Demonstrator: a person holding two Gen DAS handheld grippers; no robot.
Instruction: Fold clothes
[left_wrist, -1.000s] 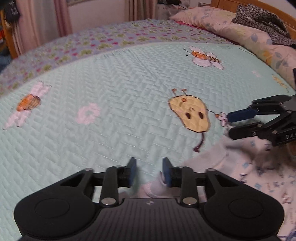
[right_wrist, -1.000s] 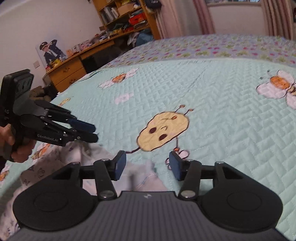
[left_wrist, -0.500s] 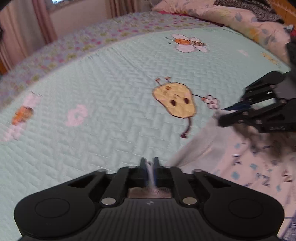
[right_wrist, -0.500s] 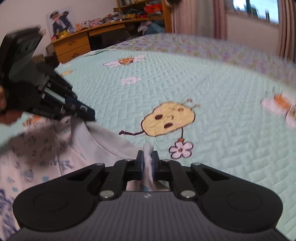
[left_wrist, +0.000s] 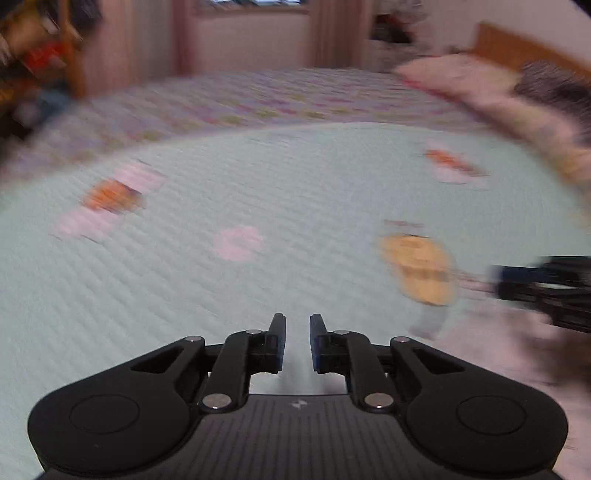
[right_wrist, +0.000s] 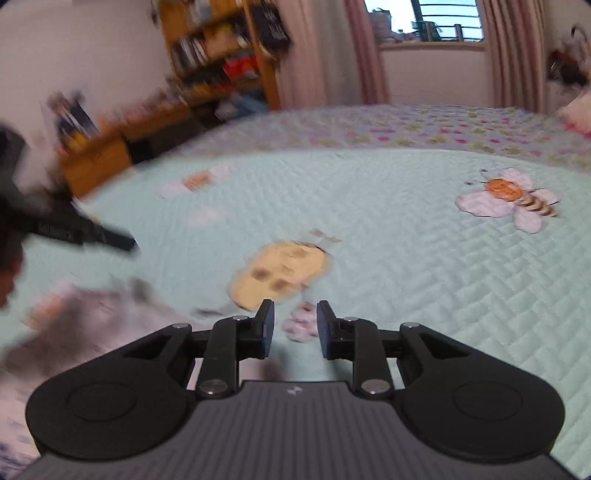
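A white garment with small blue print lies crumpled on the mint quilted bedspread (left_wrist: 280, 192), blurred at the lower right in the left wrist view (left_wrist: 517, 354) and at the lower left in the right wrist view (right_wrist: 88, 325). My left gripper (left_wrist: 297, 341) has its jaws opening, with only bedspread showing between the pads. My right gripper (right_wrist: 295, 328) is also opening, with nothing between its fingers, just past the garment's edge. Each gripper shows in the other's view: the right one (left_wrist: 539, 288) over the garment, the left one (right_wrist: 77, 230) above it.
Pillows (left_wrist: 480, 85) with a dark patterned cloth (left_wrist: 550, 83) lie by the wooden headboard at the right. A bookshelf (right_wrist: 221, 62) and desk (right_wrist: 99, 155) stand beyond the bed's far left, and a curtained window (right_wrist: 428, 22) lies behind. The quilt carries bee (right_wrist: 513, 199) and beehive (right_wrist: 284, 269) pictures.
Half a second ago both grippers were shut on the garment's edge; now both have let go and their jaws have parted. Both views have swung and blurred.
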